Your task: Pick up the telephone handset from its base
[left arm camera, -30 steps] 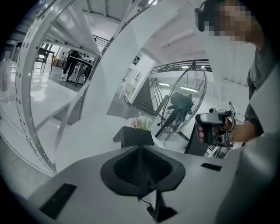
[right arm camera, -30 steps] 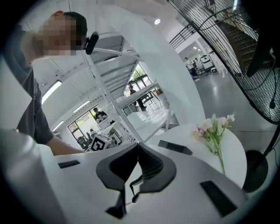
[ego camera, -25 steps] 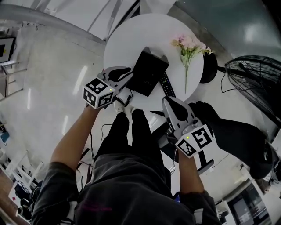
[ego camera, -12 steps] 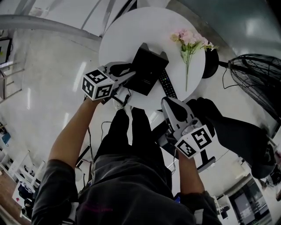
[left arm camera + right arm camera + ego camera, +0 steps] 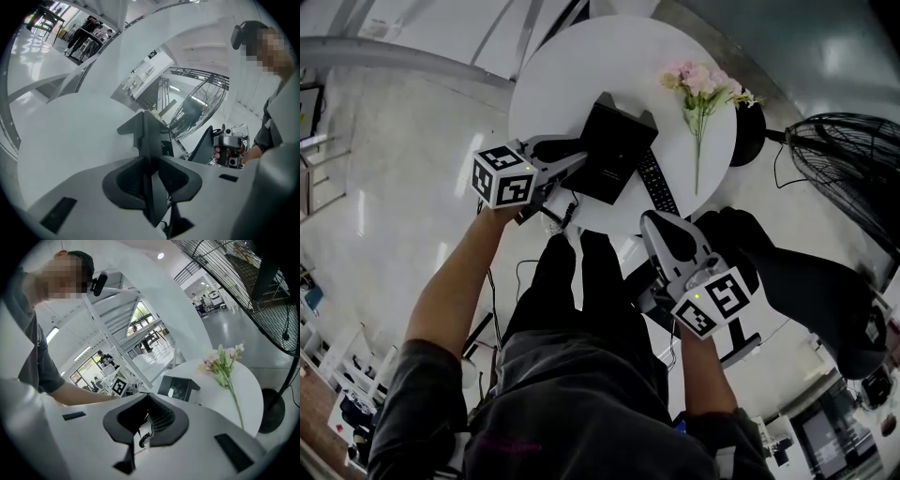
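A black telephone base (image 5: 614,150) stands in the middle of the round white table (image 5: 572,66). The long black handset (image 5: 656,183) lies on the table just right of the base, off it. My left gripper (image 5: 577,156) is at the base's left edge. In the left gripper view a thin black slab of the base (image 5: 149,133) stands between the jaws, which have just been closing onto it; both pads touch it. My right gripper (image 5: 658,228) hovers at the table's near edge below the handset, shut and holding nothing. The right gripper view shows the base (image 5: 178,387) ahead.
Pink flowers (image 5: 703,98) lie on the table's right side. A coiled cord (image 5: 560,212) hangs off the near edge by my left gripper. A large black floor fan (image 5: 848,169) stands to the right, its round foot (image 5: 750,141) beside the table.
My left gripper has rolled and shifted in against the base's left edge, its jaws now around that edge. The right gripper has stayed where it was.
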A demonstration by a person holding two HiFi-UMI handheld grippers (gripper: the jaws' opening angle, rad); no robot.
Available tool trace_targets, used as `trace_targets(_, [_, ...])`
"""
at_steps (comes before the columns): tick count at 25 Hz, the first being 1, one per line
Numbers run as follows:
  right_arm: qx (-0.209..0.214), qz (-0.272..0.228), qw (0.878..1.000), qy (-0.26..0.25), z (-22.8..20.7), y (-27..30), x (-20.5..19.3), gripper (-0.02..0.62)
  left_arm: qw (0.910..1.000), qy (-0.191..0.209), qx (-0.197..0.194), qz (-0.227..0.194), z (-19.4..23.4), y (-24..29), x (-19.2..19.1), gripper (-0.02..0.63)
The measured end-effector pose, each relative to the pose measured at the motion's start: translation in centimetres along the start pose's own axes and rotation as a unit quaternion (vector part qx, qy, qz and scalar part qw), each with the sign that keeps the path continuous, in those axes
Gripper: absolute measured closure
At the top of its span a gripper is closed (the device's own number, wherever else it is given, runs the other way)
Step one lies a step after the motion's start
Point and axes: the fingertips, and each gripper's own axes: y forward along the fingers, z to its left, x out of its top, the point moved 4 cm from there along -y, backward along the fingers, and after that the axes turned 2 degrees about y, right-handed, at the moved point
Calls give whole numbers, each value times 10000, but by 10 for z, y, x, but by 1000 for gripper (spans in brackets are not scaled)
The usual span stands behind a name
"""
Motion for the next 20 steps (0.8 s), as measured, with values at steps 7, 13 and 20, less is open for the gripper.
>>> trace_targets(7, [-4, -15, 10000, -6, 4, 0, 0, 575, 9999, 53, 66, -127, -7, -6, 2, 512])
trace_targets(13, [-46, -100, 9999, -43, 5, -3, 4, 575, 9995, 228, 56, -190, -16, -11, 4, 523])
trace_targets(20, [-86, -156, 9998, -111, 10, -8, 4, 575, 9991, 184, -9, -389, -23, -18, 9, 526])
